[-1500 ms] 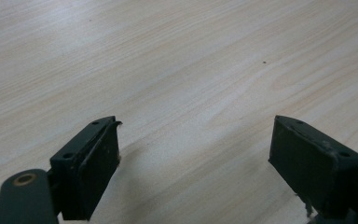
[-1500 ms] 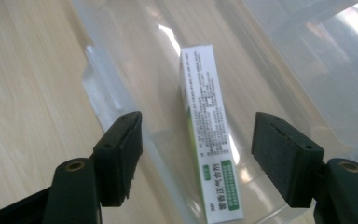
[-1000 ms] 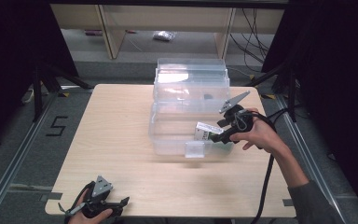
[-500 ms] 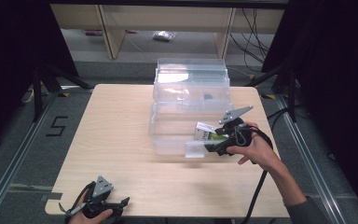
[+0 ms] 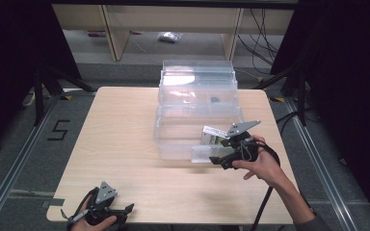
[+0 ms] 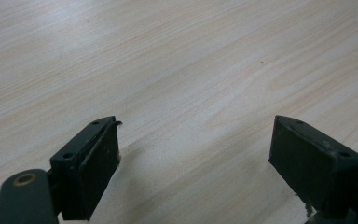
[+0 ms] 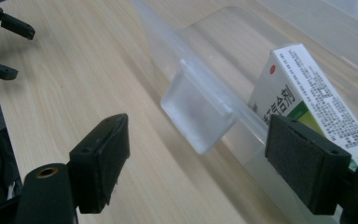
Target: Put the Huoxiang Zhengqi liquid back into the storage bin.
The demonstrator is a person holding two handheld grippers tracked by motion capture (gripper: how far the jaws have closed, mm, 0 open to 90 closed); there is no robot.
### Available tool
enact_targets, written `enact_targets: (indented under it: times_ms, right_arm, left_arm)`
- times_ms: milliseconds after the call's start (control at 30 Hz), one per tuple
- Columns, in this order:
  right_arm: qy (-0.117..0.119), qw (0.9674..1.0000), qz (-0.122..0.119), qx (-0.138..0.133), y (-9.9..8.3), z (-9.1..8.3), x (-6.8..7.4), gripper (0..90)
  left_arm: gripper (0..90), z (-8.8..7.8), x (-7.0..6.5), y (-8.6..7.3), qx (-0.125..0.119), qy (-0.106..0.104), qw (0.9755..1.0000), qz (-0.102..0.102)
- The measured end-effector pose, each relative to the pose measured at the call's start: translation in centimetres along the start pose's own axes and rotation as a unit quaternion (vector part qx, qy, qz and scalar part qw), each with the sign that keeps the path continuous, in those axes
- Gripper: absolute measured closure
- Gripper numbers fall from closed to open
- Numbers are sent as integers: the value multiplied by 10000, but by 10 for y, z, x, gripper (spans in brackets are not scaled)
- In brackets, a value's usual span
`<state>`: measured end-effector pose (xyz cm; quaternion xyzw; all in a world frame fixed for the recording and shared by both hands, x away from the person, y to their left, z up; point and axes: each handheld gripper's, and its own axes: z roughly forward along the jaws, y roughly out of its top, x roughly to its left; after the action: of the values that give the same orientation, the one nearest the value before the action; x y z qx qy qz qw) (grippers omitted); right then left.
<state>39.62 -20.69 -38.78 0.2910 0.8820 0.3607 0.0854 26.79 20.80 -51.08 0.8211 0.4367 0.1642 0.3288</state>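
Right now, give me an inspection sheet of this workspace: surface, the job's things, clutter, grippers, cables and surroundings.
Surface: light wooden table, bare around the containers.
Job's things: white and green box leaning inside the clear bin, just behind its front handle; more clear bins stacked behind it.
Clutter: nothing seen on the table.
Grippers: right gripper open at the bin's front handle, jaws just opened, nothing pressed between them; left gripper open over bare table at the near left edge.
Cables: black cable trailing from the right gripper along the forearm.
Surroundings: shelving and loose cables on the floor behind; dark curtains at both sides.
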Motion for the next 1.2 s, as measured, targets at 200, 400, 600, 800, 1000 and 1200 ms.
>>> enact_targets:
  times_ms: [200,400,600,800,1000,1200]
  right_arm:
    - [81,9999,72,-62,-8,2,8,223]
    - [85,9999,44,-53,-16,2,16,214]
    - [236,9997,63,-65,-26,7,23,212]
    - [119,9998,154,-5,-35,11,29,211]
    - [124,9999,-7,-41,-42,17,35,210]
    - [76,9999,55,94,-49,19,40,211]
  left_arm:
    - [153,0,0,0,22,-2,10000,42]
    - [153,0,0,0,9,11,10000,17]
    - [153,-1,0,1,7,-6,10000,11]
    - [153,-1,0,1,-14,19,10000,8]
    - [153,0,-1,1,-55,29,10000,-63]
    - [153,-1,-1,1,-51,-27,10000,-13]
